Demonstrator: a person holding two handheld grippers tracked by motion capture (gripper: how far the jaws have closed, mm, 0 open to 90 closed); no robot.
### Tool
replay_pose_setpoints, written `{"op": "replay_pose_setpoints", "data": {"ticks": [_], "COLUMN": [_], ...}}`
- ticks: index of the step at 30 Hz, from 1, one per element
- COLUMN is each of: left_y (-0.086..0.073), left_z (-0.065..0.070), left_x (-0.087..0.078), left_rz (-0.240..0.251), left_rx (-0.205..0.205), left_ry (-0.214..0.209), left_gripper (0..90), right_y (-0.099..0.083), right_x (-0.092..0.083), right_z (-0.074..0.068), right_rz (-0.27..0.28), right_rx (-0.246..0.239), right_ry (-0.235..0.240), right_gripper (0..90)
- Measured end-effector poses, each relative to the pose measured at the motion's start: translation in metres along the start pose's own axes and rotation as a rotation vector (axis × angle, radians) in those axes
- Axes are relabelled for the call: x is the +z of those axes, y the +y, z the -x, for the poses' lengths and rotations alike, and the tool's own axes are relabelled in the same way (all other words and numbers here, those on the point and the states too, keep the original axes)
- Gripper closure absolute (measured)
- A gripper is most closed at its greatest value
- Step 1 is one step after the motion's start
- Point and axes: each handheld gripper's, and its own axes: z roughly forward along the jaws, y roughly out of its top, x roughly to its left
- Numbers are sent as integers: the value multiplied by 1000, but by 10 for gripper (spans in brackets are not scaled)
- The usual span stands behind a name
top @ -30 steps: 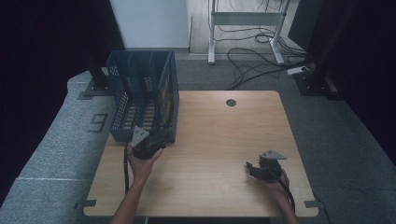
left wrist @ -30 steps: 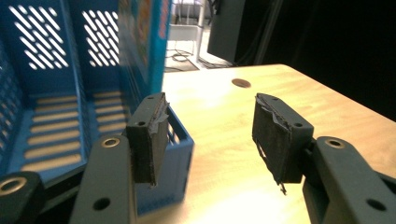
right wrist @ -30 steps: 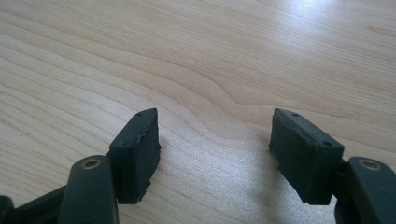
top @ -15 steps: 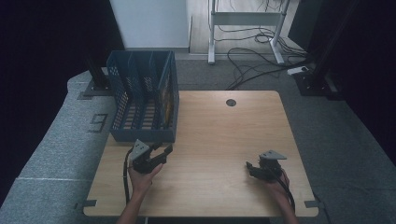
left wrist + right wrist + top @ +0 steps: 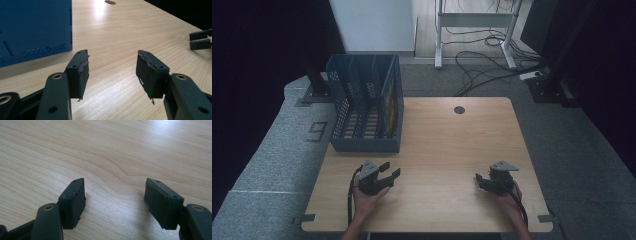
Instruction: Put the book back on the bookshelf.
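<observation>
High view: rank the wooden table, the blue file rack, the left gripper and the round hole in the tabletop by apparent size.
1. Wooden table
2. Blue file rack
3. Left gripper
4. Round hole

All four differ plainly, so nearness to the camera changes nothing.

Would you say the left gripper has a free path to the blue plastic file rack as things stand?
Probably yes: the left gripper is open and empty, and bare wooden table lies between it and the blue plastic file rack.

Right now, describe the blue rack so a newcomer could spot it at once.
Start at the wooden table; look to its far left corner. The blue file rack stands there, ahead of the open left gripper. It is the only blue, perforated, divided thing on the table.
</observation>
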Motion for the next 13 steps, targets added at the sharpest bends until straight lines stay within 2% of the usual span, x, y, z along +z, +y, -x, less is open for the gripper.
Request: {"op": "replay_pose_setpoints", "data": {"ticks": [4, 13], "left_y": [-2, -8], "left_z": [1, -3], "left_x": [3, 9], "left_rz": [-24, -77], "left_rx": [9, 26], "left_ry": [-11, 38], "left_gripper": [431, 385], "right_y": [0, 0], "right_x": [0, 0], "right_z": [0, 0], "right_rz": [0, 0], "right_rx": [0, 1], "right_ry": [0, 1], "right_gripper": [325, 324]}}
